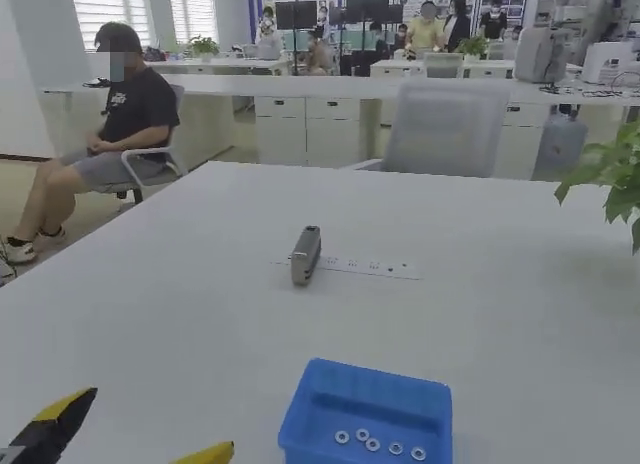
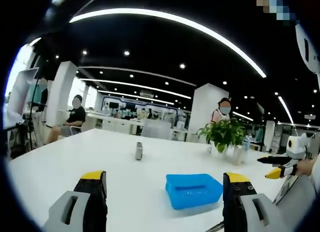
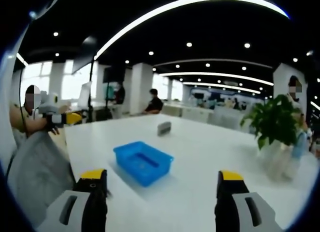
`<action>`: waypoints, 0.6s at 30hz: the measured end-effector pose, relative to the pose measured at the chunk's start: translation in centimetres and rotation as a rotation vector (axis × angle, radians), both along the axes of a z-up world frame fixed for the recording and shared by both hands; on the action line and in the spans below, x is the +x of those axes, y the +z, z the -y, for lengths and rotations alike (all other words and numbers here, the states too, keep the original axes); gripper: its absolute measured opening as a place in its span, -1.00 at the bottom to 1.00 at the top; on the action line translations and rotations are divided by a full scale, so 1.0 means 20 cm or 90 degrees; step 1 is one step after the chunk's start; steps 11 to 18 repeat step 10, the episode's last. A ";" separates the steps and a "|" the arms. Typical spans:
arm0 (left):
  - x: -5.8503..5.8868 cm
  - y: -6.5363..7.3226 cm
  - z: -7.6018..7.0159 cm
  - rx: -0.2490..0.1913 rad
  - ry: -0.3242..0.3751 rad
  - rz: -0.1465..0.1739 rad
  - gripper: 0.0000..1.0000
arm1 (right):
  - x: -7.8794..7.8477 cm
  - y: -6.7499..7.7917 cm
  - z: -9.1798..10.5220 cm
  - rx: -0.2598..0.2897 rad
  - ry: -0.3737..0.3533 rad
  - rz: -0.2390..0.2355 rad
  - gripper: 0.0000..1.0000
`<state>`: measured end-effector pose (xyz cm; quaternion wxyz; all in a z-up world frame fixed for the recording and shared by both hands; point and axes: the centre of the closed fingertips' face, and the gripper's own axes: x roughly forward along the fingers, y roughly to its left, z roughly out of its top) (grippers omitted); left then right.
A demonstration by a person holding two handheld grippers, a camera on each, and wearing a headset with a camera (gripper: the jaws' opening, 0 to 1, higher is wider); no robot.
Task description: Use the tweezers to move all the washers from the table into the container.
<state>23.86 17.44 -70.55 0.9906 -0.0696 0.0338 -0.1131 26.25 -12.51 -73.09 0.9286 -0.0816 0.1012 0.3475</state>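
A blue container [image 1: 366, 409] stands near the table's front edge, with several small metal washers [image 1: 372, 444] lying in a row inside it. Two yellow-tipped jaws of my left gripper [image 1: 140, 431] enter the head view at the bottom left, left of the container and apart from it. In the left gripper view my left gripper [image 2: 165, 192] is open with nothing between its jaws, and the container [image 2: 194, 190] lies ahead. My right gripper [image 3: 162, 192] is also open and holds nothing, with the container [image 3: 143, 163] ahead on the left.
A grey oblong block [image 1: 305, 254] sits mid-table beside a white strip [image 1: 370, 267]. A potted plant [image 3: 275, 123] stands at the table's right side. A grey chair [image 1: 445, 124] faces the far edge. A person [image 1: 115, 124] sits at the far left.
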 end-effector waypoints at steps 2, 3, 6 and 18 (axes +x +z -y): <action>0.00 -0.02 0.00 0.008 -0.006 -0.009 0.97 | -0.01 0.00 -0.02 0.006 0.009 -0.001 0.77; 0.01 -0.02 0.00 0.011 -0.004 -0.011 0.97 | -0.01 0.00 -0.03 0.005 0.015 0.002 0.77; 0.00 -0.03 -0.03 0.003 0.004 -0.015 0.97 | -0.02 0.00 -0.03 -0.003 0.022 0.003 0.76; 0.00 -0.03 -0.05 -0.009 0.015 -0.016 0.97 | -0.01 -0.01 -0.03 -0.004 0.021 0.002 0.75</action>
